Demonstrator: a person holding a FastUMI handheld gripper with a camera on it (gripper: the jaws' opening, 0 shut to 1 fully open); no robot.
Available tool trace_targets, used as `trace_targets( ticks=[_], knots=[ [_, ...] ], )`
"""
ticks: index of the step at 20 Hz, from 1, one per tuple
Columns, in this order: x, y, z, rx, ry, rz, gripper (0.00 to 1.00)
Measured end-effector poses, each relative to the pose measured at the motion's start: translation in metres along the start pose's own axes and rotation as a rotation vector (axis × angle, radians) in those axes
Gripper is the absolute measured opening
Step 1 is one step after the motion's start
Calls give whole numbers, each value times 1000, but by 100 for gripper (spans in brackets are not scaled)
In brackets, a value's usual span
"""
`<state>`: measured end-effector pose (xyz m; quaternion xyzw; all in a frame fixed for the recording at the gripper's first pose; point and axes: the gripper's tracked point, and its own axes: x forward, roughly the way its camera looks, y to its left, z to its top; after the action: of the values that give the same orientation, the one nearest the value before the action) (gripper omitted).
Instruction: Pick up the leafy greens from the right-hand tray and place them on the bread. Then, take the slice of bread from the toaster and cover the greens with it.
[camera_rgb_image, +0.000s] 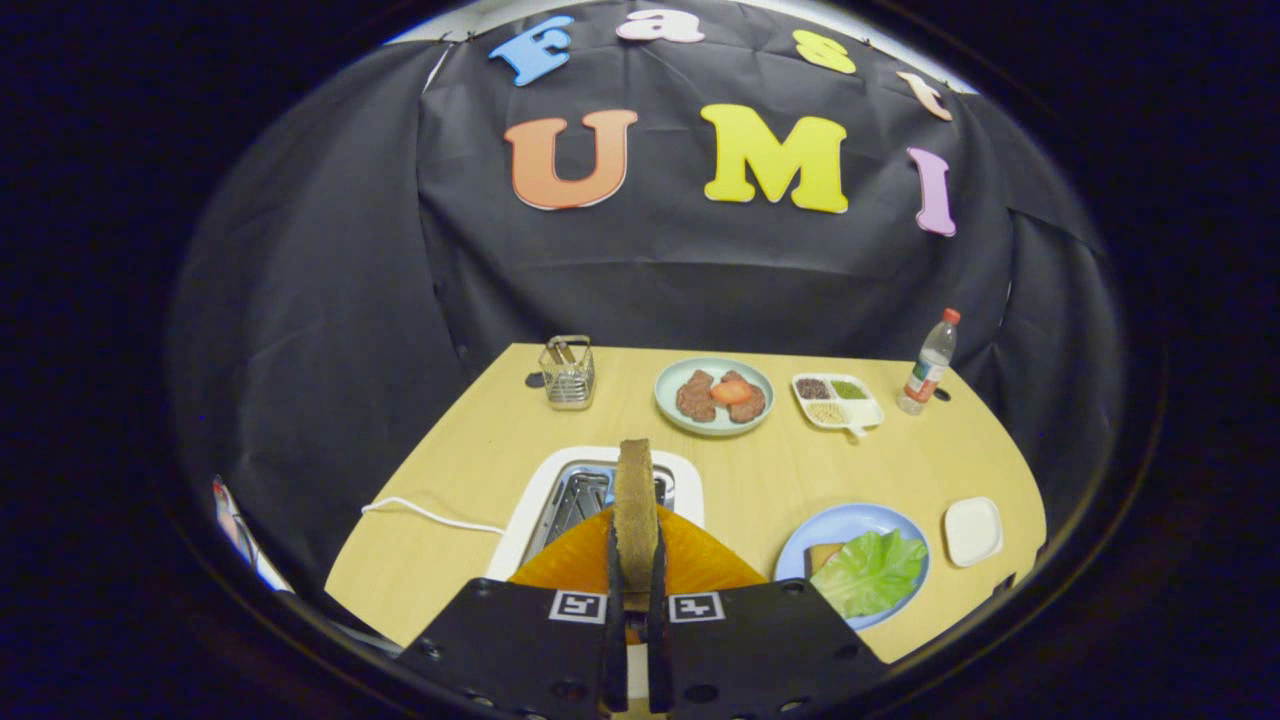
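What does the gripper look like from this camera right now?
The gripper has two thin black fingers running forward from flat black plates studded with screws. Each plate carries a square black-and-white marker near the fingers. An orange body shows ahead of the plates. I see no cables on the tool itself.

The tool (636, 590) is held level above the desk (760, 480), pointing forward. Its two dark fingers (614, 600) are brought nearly together, both pressed against the flat faces of an upright slice of bread (635, 510) that is clamped edge-on between them.
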<state>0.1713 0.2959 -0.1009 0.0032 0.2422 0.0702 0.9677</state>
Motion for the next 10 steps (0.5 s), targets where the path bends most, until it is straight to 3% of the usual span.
trace_targets(
  ticks=[10],
  knots=[
    [-63,-42,55,32,-149,-2,8]
  ],
)
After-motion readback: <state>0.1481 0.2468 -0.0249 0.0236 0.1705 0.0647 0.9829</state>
